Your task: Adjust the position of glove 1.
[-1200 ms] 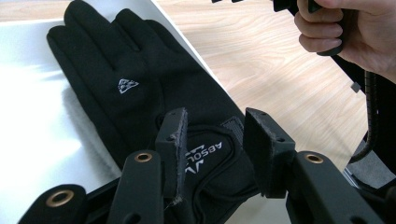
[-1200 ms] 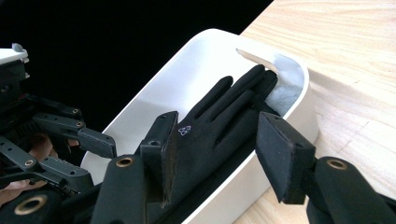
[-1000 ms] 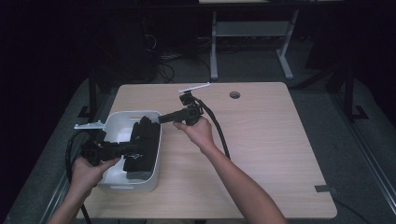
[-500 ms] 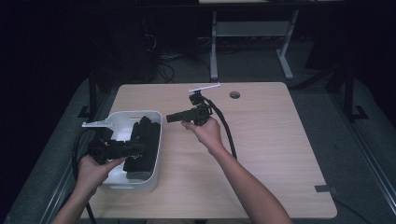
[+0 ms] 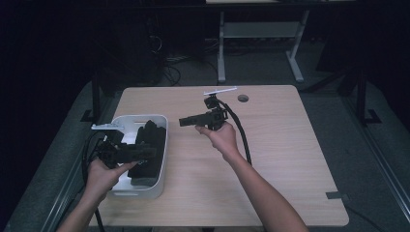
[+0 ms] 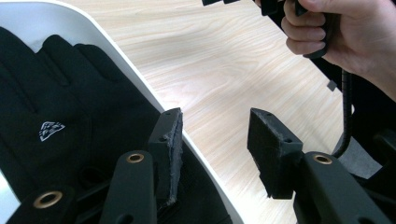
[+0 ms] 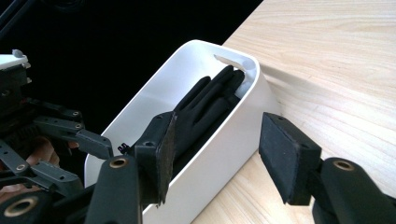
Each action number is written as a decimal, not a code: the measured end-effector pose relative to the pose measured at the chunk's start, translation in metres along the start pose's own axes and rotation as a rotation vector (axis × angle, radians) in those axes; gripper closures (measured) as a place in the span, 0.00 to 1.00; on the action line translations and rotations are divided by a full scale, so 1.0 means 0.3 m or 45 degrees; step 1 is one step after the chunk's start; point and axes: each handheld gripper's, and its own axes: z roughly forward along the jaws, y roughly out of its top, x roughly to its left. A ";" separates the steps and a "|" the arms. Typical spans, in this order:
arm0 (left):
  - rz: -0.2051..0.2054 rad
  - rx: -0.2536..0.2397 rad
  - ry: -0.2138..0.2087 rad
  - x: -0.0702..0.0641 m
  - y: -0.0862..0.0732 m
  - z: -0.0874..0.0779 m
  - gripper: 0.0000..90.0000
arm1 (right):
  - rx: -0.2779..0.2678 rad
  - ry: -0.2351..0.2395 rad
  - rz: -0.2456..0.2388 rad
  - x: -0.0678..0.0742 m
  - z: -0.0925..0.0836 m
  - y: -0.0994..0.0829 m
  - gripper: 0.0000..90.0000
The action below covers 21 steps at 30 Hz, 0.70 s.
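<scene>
Dark floor and desk legs ring a pale wooden surface (image 5: 290, 159), with a white bin (image 5: 162, 145) at its left edge holding black gloves (image 5: 147, 145). Over that bin, the left gripper (image 5: 147, 152) hovers with its fingers (image 6: 169, 140) released, having just been spreading, nothing between them; one finger hangs above the gloves, the other past the bin's rim. Near the surface's middle, the right gripper (image 5: 186, 121) points toward the bin, fingers (image 7: 289, 158) likewise parted and bare. Judging by this, the gloves sit in the bin and both grippers have let go; next seems to call for drawing clear, or reaching down for a glove
</scene>
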 end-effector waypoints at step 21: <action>0.030 0.024 -0.039 -0.037 0.023 0.048 0.58 | -0.043 -0.043 0.020 -0.036 -0.089 -0.029 0.48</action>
